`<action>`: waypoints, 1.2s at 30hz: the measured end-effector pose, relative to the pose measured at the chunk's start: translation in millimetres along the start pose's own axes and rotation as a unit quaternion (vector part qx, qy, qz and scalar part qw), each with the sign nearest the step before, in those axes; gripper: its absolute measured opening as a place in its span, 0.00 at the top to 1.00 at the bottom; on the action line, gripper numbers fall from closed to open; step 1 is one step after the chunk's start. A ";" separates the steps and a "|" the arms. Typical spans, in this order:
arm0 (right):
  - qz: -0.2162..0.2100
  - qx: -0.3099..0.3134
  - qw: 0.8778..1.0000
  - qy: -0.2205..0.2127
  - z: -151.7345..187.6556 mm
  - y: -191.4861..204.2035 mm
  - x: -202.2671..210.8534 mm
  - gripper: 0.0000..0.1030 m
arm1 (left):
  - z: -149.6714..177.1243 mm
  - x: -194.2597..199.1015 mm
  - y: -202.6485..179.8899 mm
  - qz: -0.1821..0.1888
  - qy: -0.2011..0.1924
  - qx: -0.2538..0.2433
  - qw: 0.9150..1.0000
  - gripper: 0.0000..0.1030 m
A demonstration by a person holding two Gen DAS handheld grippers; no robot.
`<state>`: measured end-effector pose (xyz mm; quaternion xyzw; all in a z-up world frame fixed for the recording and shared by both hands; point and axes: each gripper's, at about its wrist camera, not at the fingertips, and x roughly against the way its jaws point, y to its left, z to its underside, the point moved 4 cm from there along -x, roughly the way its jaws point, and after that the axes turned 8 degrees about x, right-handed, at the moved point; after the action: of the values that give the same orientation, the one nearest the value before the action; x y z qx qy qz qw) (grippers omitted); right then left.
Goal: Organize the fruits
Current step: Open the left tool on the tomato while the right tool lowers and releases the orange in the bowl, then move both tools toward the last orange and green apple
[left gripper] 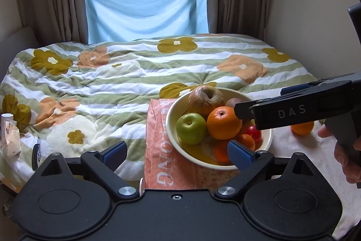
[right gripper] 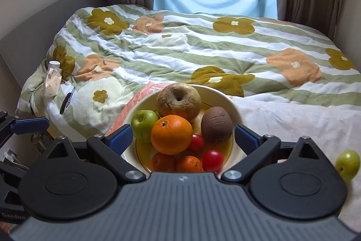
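Note:
A cream bowl [right gripper: 234, 105] sits on the bed, holding a wrinkled brown apple [right gripper: 178, 101], a green apple [right gripper: 143, 122], a big orange [right gripper: 171, 134], a kiwi [right gripper: 216, 124], red tomatoes [right gripper: 212, 160] and small oranges [right gripper: 188, 164]. My right gripper [right gripper: 183, 137] hovers over the bowl's near side, open wide, its pads clear of the big orange. My left gripper [left gripper: 178, 154] is open and empty in front of the bowl [left gripper: 171, 114]. A loose orange [left gripper: 302, 128] and a small green fruit [right gripper: 347, 164] lie on the white cloth to the right of the bowl.
An orange towel [left gripper: 162, 150] lies under the bowl on the floral quilt [left gripper: 112, 83]. A paper packet with a white bottle [right gripper: 53, 80] and a dark pen-like thing [right gripper: 67, 101] rest at the quilt's left edge. A hand [left gripper: 347, 150] holds the right gripper's handle.

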<state>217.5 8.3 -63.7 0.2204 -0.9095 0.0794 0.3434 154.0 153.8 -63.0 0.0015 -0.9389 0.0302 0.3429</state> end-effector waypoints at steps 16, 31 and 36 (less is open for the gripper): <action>0.054 -0.029 0.997 -0.040 22.3 -42.2 109.9 0.00 | -9.4 50.6 -37.8 0.016 -0.036 -0.019 0.999 0.05; 0.058 -0.018 0.998 -0.030 77.9 -158.6 165.4 0.00 | 9.4 65.8 -136.9 -0.021 -0.035 0.002 0.999 0.05; 0.059 0.006 0.998 -0.018 90.6 -195.0 161.9 0.00 | 14.7 46.6 -172.7 -0.016 -0.029 -0.006 0.999 0.05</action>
<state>145.0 -248.2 -26.4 0.1693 -0.9267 0.1007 0.3201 112.9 -18.5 -34.6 0.0150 -0.9486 0.0194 0.3156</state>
